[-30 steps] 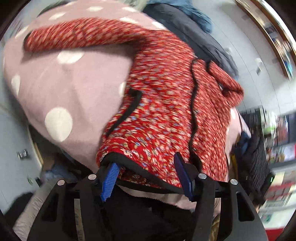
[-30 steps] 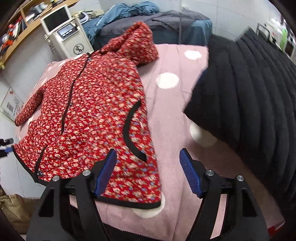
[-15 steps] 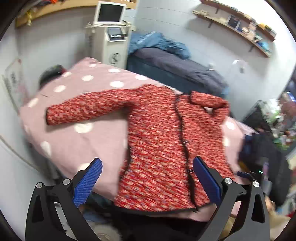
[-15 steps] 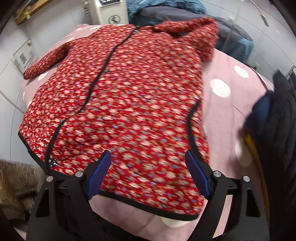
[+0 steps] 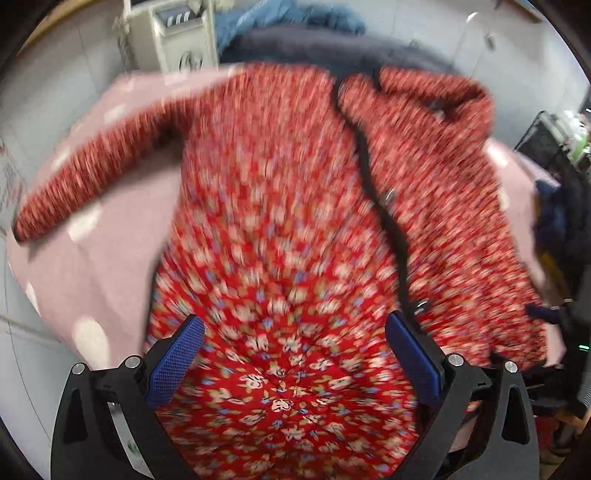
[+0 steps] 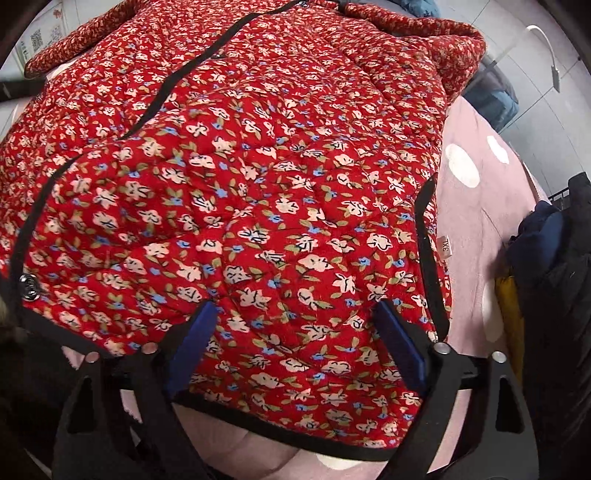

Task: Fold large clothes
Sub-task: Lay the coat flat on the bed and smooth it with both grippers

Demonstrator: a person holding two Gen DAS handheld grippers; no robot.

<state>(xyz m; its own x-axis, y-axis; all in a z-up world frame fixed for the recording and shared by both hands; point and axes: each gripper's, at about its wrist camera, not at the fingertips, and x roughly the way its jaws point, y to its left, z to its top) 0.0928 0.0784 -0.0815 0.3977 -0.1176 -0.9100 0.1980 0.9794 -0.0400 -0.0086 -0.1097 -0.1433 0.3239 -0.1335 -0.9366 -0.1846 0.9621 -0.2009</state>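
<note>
A red floral quilted coat with black trim [image 5: 280, 229] lies spread front-up on a pink polka-dot blanket [image 5: 92, 266]. One sleeve [image 5: 92, 173] stretches out to the left. My left gripper [image 5: 293, 332] is open and empty, low over the coat's lower left panel. The coat fills the right wrist view [image 6: 258, 184], where a 3XL tag [image 6: 444, 248] shows at its right edge. My right gripper [image 6: 295, 321] is open and empty, over the coat's lower right panel near the hem.
A pile of dark clothes [image 6: 554, 277] with a yellow piece lies at the blanket's right side. A white machine [image 5: 173, 37] and blue and grey garments [image 5: 295, 26] sit behind the bed. The left wrist view is motion-blurred.
Both grippers have dropped and moved closer over the coat's lower part. The left one swung from a high, wide view down to the left panel. Both stayed open.
</note>
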